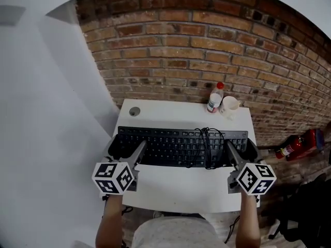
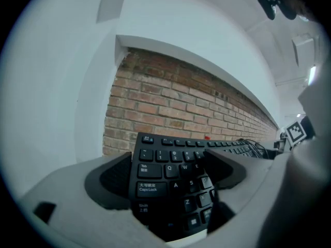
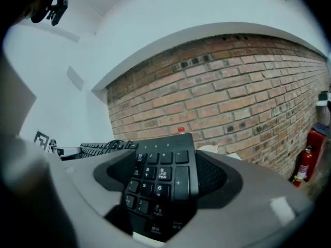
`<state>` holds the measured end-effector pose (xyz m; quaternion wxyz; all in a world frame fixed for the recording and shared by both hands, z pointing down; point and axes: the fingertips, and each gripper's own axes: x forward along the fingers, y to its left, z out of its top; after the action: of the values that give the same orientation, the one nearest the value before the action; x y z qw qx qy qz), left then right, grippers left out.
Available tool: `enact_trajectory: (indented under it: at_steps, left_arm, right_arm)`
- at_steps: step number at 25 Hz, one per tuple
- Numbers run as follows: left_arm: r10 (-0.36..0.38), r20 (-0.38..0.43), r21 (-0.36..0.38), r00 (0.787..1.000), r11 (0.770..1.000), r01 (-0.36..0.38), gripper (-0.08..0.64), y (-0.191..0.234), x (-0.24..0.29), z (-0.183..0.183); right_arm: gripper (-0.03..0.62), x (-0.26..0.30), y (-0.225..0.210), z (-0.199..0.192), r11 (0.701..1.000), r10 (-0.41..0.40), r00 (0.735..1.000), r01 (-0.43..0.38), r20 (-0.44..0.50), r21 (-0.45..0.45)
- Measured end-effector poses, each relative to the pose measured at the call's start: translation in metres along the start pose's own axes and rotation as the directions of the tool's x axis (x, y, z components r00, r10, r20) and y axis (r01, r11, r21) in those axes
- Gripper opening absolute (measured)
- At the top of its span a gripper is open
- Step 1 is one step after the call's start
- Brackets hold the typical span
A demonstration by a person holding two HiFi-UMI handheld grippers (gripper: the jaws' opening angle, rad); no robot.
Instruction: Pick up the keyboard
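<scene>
The black keyboard [image 1: 181, 146] hangs level above the white table [image 1: 181, 190], held at both ends. My left gripper [image 1: 124, 148] is shut on its left end: in the left gripper view the keyboard [image 2: 165, 164] sits between the two dark pads [image 2: 111, 182], by the Caps Lock key. My right gripper [image 1: 242, 150] is shut on the number-pad end, and the right gripper view shows those keys [image 3: 160, 172] clamped between its pads [image 3: 214, 177]. A coiled black cable [image 1: 209, 143] lies on top of the keyboard near its right side.
At the back right of the table stand a red-capped bottle [image 1: 215, 98] and a white cup [image 1: 229, 106]. A round grommet [image 1: 134, 111] sits at the back left. A brick wall [image 1: 207, 50] rises behind the table. A red fire extinguisher [image 1: 297, 144] lies on the floor at right.
</scene>
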<state>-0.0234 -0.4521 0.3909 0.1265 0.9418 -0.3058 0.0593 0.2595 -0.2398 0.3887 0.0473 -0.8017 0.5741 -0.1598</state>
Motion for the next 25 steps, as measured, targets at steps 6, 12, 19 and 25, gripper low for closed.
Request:
enact_trajectory:
  at_steps: [6, 12, 19, 25]
  left_arm:
    - [-0.031, 0.135, 0.065, 0.990, 0.998, 0.022, 0.434, -0.011, -0.009, 0.066]
    - [-0.039, 0.236, 0.070, 0.971, 0.997, 0.023, 0.436, -0.015, -0.037, 0.099]
    - [-0.030, 0.253, 0.071, 0.967, 0.997, 0.013, 0.436, -0.016, -0.042, 0.102]
    - [-0.022, 0.236, 0.075, 0.971, 0.997, 0.004, 0.436, -0.016, -0.042, 0.101]
  right_arm:
    - [0.367, -0.012, 0.018, 0.056, 0.999, 0.025, 0.991, -0.021, 0.134, -0.027]
    - [0.367, -0.033, 0.044, 0.094, 0.995, 0.058, 0.971, -0.036, 0.231, -0.095]
    - [0.367, -0.034, 0.045, 0.098, 0.994, 0.072, 0.967, -0.048, 0.245, -0.103]
    - [0.365, -0.031, 0.043, 0.095, 0.995, 0.073, 0.971, -0.054, 0.229, -0.086]
